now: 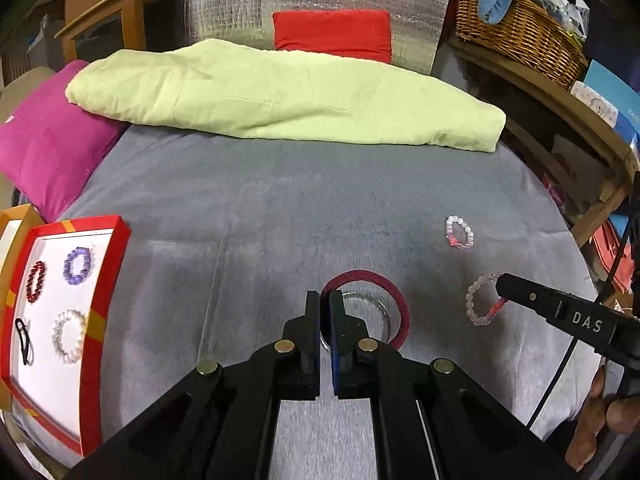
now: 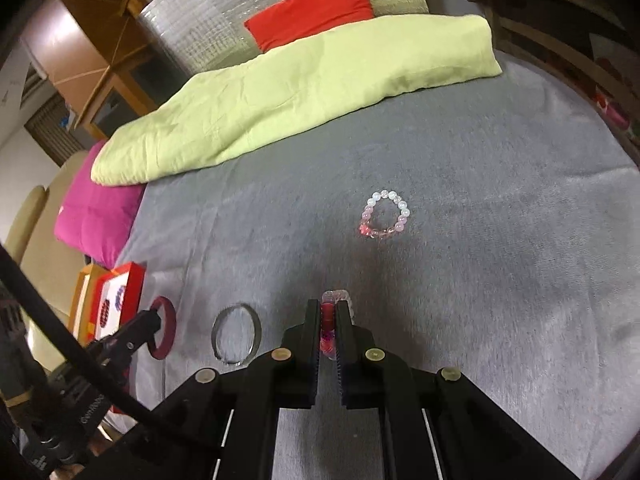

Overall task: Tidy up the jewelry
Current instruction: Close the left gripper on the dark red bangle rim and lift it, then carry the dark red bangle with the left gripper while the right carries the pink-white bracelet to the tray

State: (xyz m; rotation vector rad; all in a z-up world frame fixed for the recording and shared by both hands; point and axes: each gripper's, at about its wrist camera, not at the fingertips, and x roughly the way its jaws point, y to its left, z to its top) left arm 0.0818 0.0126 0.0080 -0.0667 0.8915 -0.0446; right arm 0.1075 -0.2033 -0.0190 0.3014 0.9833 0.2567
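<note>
My left gripper (image 1: 325, 300) is shut on the dark red bangle (image 1: 384, 280), which hangs over a clear bangle (image 1: 376, 312) on the grey bedspread. My right gripper (image 2: 329, 308) is shut on a pale pink bead bracelet (image 2: 329, 320), also seen in the left wrist view (image 1: 478, 300). Another white and pink bead bracelet (image 2: 384, 214) lies on the spread ahead. The red tray (image 1: 100, 312) at the left holds a purple bracelet (image 1: 78, 266), a dark red bead bracelet (image 1: 36, 282), a white bead bracelet (image 1: 69, 336) and a black clip (image 1: 24, 340).
A folded light green blanket (image 1: 280, 96) lies across the far side of the bed, with a magenta pillow (image 1: 52, 152) at the left and a red cushion (image 1: 334, 34) behind. A wicker basket (image 1: 516, 32) sits on a wooden shelf at the right.
</note>
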